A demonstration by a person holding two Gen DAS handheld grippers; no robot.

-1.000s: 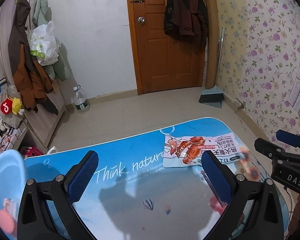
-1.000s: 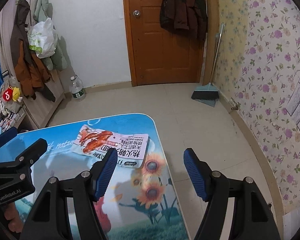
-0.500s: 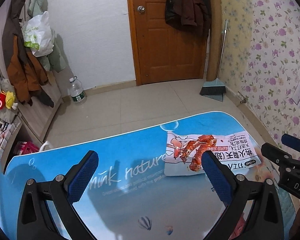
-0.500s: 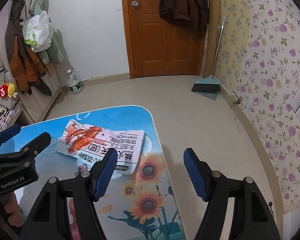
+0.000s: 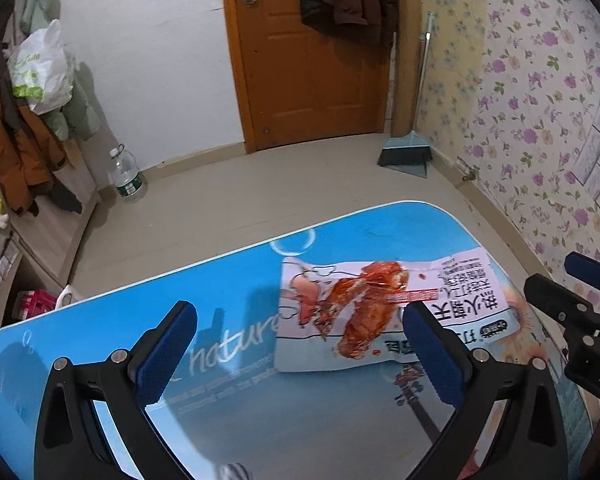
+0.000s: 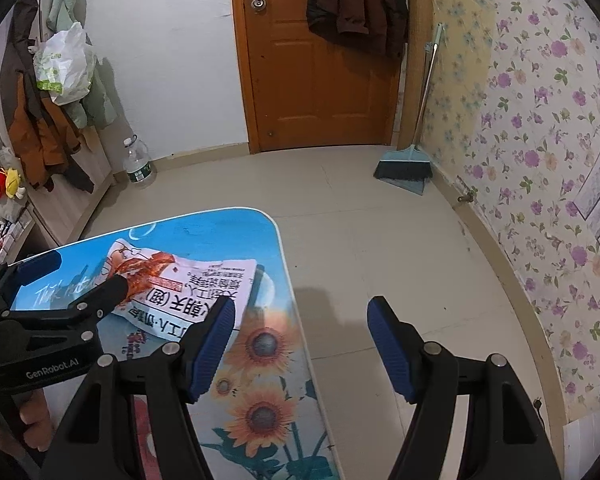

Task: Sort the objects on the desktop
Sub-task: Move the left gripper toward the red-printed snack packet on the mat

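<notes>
A white snack packet (image 5: 384, 312) printed with a red crayfish lies flat near the far right corner of the blue printed table (image 5: 228, 280). My left gripper (image 5: 296, 344) hangs open just above the table, its right finger over the packet's near edge, nothing between its pads. In the right wrist view the same packet (image 6: 204, 284) sits left of centre, and the left gripper (image 6: 80, 280) reaches over it from the left. My right gripper (image 6: 300, 336) is open and straddles the table's right edge, its left finger (image 6: 212, 340) by the packet's corner.
The table's far edge (image 6: 204, 214) and right edge (image 6: 300, 340) drop to a tiled floor. A broom and dustpan (image 6: 404, 168) lean at the flowered wall, a water bottle (image 6: 138, 162) stands by the left wall, and coats hang on the door (image 6: 320, 56).
Both grippers have come down and forward toward the packet, which now looks larger and closer. The left gripper shifted right, so the blue tub at its left has left the view.
</notes>
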